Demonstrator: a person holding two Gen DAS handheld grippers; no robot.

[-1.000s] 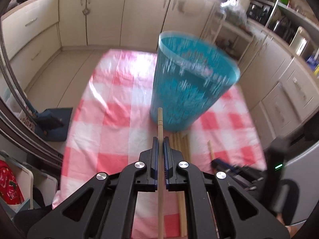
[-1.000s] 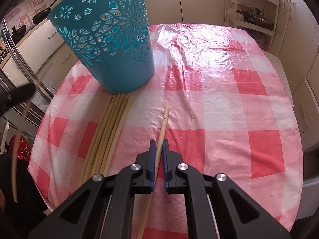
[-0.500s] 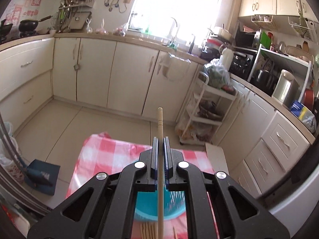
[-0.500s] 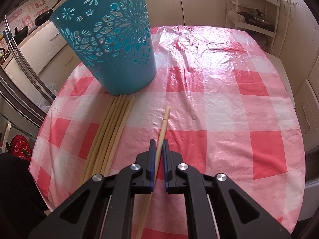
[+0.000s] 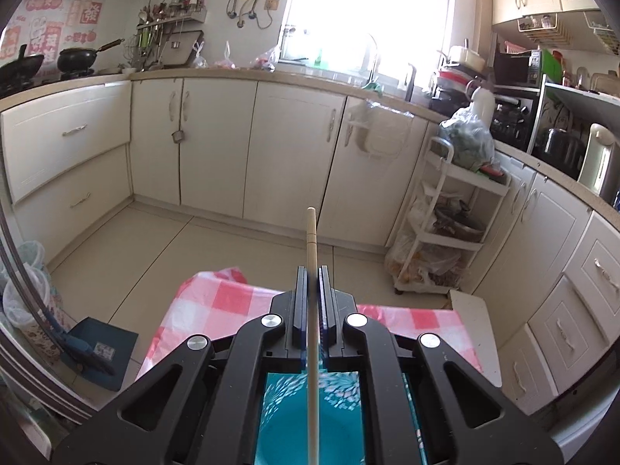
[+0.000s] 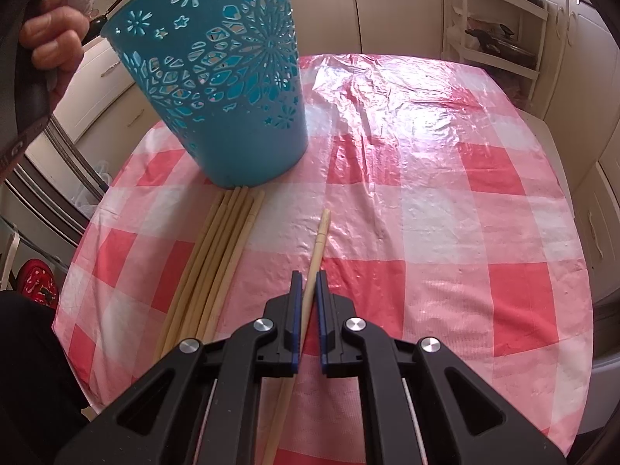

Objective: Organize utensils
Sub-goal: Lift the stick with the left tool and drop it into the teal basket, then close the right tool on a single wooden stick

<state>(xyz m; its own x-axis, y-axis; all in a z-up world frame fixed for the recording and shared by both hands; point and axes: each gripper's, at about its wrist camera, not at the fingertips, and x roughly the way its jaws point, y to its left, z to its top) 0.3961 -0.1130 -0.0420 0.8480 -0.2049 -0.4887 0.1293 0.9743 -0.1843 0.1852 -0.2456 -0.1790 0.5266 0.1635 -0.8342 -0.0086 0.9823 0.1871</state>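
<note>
Chopstick lifted over the basket

The left hand-held gripper (image 5: 310, 283), clamped on a chopstick (image 5: 312, 240), has risen above the basket (image 5: 310, 418) below; the right hand-held gripper (image 6: 306, 290) stays clamped on another chopstick (image 6: 319, 232); drop-in looks next.

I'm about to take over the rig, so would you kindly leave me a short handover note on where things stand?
Left gripper: shut on one chopstick, held above the open teal basket.
Right gripper: shut on a second chopstick, low over the checked tablecloth.
Loose bundle of chopsticks lies on the cloth, tips at the basket's base.
Done: two sticks gripped.
Left: drop both in the basket, then the bundle.
</note>
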